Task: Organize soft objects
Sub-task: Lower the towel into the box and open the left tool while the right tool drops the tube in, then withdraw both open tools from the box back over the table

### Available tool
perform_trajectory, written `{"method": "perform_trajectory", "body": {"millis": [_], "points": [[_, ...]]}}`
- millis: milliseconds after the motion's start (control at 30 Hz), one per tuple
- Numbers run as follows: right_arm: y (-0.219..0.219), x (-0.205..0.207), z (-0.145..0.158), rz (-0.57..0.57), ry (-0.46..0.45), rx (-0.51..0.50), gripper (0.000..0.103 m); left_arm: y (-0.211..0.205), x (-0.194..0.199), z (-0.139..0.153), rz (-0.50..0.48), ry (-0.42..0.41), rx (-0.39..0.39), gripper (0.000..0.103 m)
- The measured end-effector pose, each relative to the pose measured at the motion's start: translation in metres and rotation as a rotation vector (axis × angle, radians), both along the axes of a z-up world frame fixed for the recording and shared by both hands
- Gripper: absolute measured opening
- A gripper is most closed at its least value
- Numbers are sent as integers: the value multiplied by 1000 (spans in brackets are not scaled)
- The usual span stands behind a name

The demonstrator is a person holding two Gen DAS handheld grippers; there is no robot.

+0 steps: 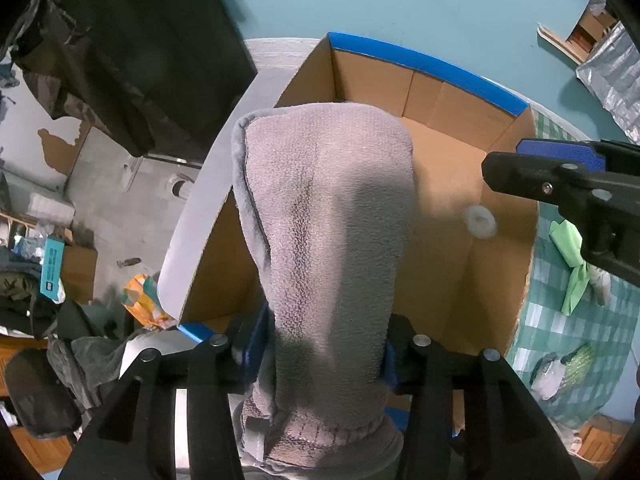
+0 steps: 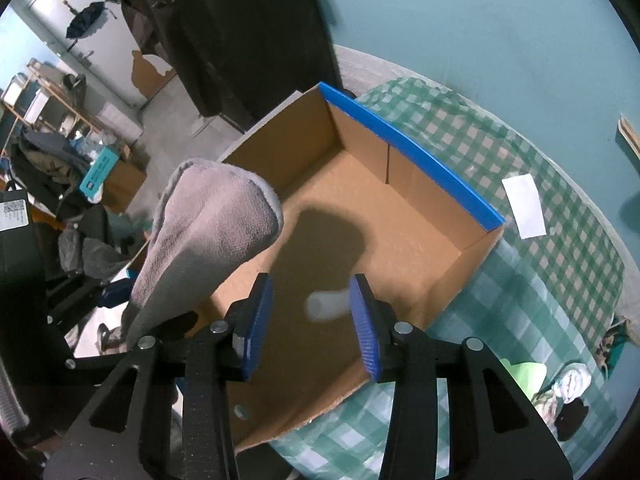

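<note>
A folded grey towel (image 1: pixel 328 220) hangs down between the blue pads of my left gripper (image 1: pixel 324 360), filling the gap and touching both pads. Its free end dangles over the left part of an open cardboard box (image 1: pixel 420 60) with a blue-taped rim. In the right wrist view the towel (image 2: pixel 216 216) hangs over the box's (image 2: pixel 408 160) left wall. My right gripper (image 2: pixel 312 320) stands open above the box floor with nothing pressed between its pads. A small white soft item (image 2: pixel 326 304), blurred, is just below them inside the box, seen also from the left as the white item (image 1: pixel 480 220).
The box rests on a green checked tablecloth (image 2: pixel 520 280). A white paper slip (image 2: pixel 524 206) lies beyond the box. A light green cloth (image 1: pixel 572 272) and a small pile of socks (image 2: pixel 572 384) lie to its right. Dark clothing (image 1: pixel 132 60) hangs at the left.
</note>
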State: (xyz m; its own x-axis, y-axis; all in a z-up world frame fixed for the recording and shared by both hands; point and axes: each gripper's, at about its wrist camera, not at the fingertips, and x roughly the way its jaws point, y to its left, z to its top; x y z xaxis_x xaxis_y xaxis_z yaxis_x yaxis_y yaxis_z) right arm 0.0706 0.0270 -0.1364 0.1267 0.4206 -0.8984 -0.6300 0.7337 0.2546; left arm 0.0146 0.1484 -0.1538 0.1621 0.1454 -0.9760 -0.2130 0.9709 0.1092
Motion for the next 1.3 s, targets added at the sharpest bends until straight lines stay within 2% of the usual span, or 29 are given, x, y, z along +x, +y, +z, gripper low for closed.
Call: {"method": "perform_trajectory", "body": {"millis": [67, 200, 767, 1300], "points": [[-2, 0, 1, -2, -1, 3, 40, -1, 0, 1, -4, -2, -7, 58], [-10, 0, 4, -15, 4, 14, 40, -7, 1, 5, -18, -27, 21, 81], [-58, -14, 28, -54, -45, 17, 40, -39, -5, 30, -65, -71, 3, 81], [-159, -25, 30, -179, -45, -18, 46, -106, -10, 39, -187, -82, -15, 81]]}}
